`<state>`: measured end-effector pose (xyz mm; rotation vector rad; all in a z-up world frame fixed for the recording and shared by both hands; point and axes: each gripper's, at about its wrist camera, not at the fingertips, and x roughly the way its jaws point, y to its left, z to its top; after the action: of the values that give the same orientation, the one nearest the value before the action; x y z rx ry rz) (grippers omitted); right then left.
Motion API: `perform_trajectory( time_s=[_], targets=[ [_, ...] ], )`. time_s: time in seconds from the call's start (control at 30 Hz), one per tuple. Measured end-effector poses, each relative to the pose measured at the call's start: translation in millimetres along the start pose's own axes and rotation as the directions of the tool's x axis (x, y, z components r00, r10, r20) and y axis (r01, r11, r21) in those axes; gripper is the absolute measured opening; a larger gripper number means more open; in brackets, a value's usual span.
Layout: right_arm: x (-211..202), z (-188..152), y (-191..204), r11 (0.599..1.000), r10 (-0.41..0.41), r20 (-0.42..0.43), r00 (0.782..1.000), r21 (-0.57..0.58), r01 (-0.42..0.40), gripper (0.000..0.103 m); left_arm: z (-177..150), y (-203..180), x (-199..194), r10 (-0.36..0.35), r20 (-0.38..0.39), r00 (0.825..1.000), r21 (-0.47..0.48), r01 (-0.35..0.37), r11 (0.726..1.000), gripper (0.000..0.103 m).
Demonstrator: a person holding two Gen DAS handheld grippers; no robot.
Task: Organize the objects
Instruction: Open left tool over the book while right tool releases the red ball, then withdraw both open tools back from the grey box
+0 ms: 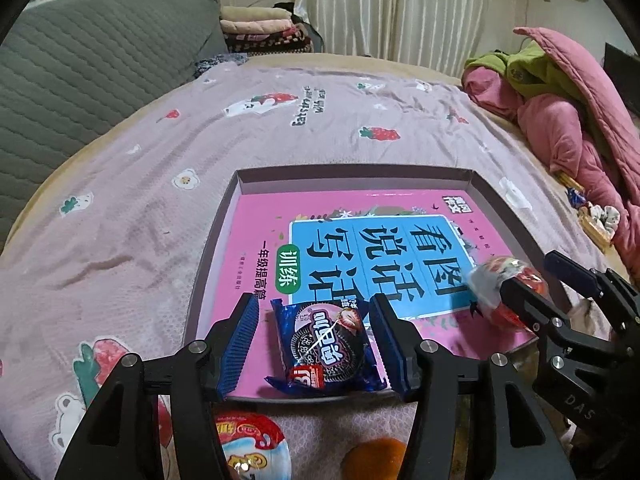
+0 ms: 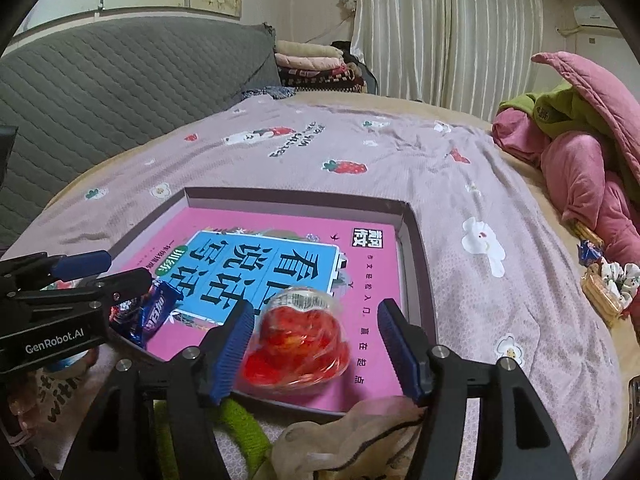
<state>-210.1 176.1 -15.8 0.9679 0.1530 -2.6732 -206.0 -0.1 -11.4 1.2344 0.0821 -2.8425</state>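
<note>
While both tools stand wide with nothing gripped, the cookie packet (image 1: 326, 346) lies between the left tool (image 1: 316, 344) pads and the red jelly cup (image 2: 298, 338) between the right tool (image 2: 320, 346) pads, both inside the tray (image 1: 352, 172). Retreating low may snag either item or the near tray edge. Ahead and above is free room.

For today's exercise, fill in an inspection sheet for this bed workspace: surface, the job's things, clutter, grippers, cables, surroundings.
Surface: lilac strawberry-print bedsheet, wrinkled.
Job's things: shallow cardboard tray holding a pink workbook; blue cookie packet and clear cup of red jelly lie on the workbook.
Clutter: red-lidded cup and orange round item near the tray; green band.
Grippers: left gripper open around the packet; right gripper open around the jelly cup.
Cables: nothing seen.
Surroundings: grey quilted headboard, white curtains, pink quilt heap.
</note>
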Motion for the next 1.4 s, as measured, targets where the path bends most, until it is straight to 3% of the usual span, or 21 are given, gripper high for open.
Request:
perform_trajectory(
  time_s=[0.73, 1.4],
  targets=[
    [-44, 5, 6, 0.999, -0.002, 0.169, 0.986, -0.041, 0.009, 0.071, -5, 12, -60, 0.01, 0.08, 0.997, -0.027, -0.008, 1.0, 0.064],
    [-80, -8, 15, 0.997, 0.046, 0.221, 0.974, -0.064, -0.032, 0.072, -24, 25, -99, 0.026, 0.116, 0.993, -0.048, -0.021, 0.999, 0.067]
  ],
)
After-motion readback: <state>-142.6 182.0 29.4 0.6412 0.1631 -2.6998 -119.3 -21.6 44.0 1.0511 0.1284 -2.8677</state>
